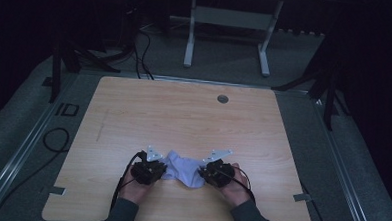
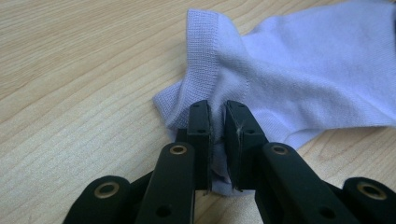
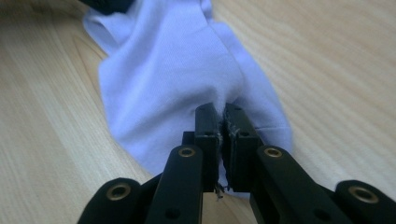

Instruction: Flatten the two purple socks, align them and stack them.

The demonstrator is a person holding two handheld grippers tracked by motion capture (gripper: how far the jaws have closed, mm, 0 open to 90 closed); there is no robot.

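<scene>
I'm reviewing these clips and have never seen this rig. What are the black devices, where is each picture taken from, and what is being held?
A person stands at a wooden table with a hand-held two-jaw gripper in each hand. The wide picture looks down from above; the two close-ups come from cameras riding on each gripper. A pale lilac sock lies on the table. The left gripper has its jaws pinched on the sock near its ribbed cuff, and the right gripper is pinched on the other end.

I see a dim room: grey carpeted floor [image 1: 226, 57], white metal desk frame [image 1: 230, 27] (black cables [image 1: 141, 53] nearby).
</scene>
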